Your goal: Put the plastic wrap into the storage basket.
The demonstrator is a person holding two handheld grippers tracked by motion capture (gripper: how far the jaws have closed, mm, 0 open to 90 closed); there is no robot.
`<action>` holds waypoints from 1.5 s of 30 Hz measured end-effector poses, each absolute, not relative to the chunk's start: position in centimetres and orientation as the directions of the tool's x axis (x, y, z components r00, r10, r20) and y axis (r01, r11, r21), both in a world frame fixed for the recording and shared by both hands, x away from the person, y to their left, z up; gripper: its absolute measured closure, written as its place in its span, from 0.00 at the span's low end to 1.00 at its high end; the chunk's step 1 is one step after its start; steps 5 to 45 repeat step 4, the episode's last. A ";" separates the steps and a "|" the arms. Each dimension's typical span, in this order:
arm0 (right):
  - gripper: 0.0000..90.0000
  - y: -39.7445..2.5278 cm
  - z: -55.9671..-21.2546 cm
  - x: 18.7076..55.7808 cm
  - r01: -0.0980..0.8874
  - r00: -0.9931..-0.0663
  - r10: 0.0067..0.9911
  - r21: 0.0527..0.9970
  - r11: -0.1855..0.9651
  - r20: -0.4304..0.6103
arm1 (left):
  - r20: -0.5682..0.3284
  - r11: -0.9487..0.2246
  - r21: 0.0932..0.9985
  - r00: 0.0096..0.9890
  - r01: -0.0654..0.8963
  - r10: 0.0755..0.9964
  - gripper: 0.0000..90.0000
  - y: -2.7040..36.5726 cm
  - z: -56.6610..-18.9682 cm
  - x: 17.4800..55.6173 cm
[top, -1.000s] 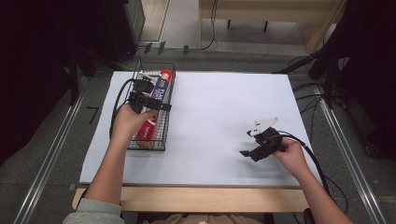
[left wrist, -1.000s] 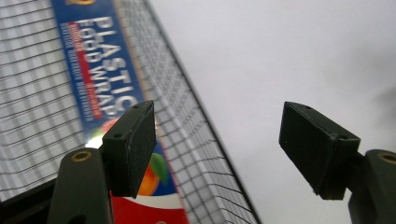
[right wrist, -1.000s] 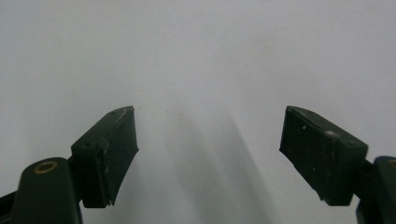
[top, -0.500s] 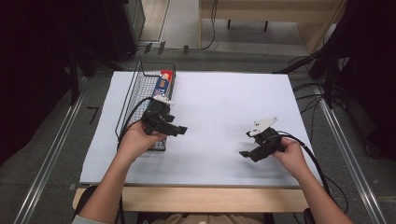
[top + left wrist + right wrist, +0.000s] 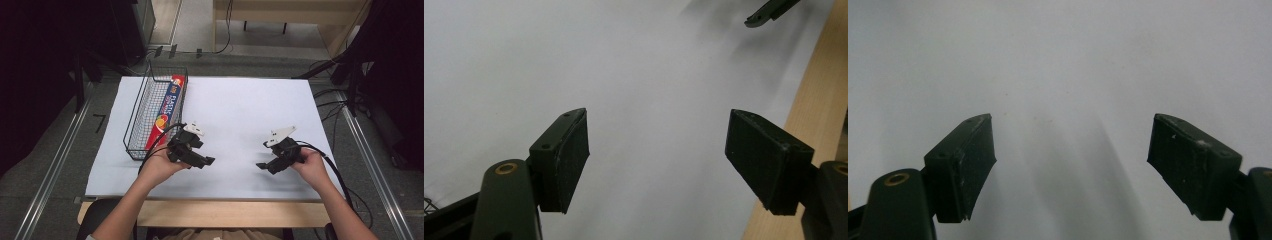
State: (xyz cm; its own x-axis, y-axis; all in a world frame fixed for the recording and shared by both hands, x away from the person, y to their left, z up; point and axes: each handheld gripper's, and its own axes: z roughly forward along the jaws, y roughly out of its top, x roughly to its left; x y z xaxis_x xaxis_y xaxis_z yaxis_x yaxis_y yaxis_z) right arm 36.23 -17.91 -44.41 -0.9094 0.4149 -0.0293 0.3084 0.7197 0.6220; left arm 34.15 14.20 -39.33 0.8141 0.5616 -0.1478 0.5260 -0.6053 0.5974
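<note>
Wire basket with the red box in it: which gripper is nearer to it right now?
Left. The left gripper sits just off the near right corner of the wire basket that holds the red box. The right gripper is far off to the basket's right on the white table cover.

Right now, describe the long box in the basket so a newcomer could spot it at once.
Start at the white table cover and go to its left edge, where a black wire basket stands. The box lies lengthwise along the basket's right side. It is the one brightly coloured thing there, red with printed lettering.
</note>
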 end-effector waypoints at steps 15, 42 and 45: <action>0.22 -17.9 -44.5 36.3 0.309 -0.909 0.415 0.618 0.723 -0.031 | -0.149 -0.618 0.593 0.825 0.516 0.545 0.28 13.3 -40.0 33.8; 0.22 -17.9 -44.5 36.3 0.309 -0.909 0.415 0.618 0.723 -0.031 | -0.149 -0.618 0.593 0.825 0.516 0.545 0.28 13.3 -40.0 33.8; 0.22 -17.9 -44.5 36.3 0.309 -0.909 0.415 0.618 0.723 -0.031 | -0.149 -0.618 0.593 0.825 0.516 0.545 0.28 13.3 -40.0 33.8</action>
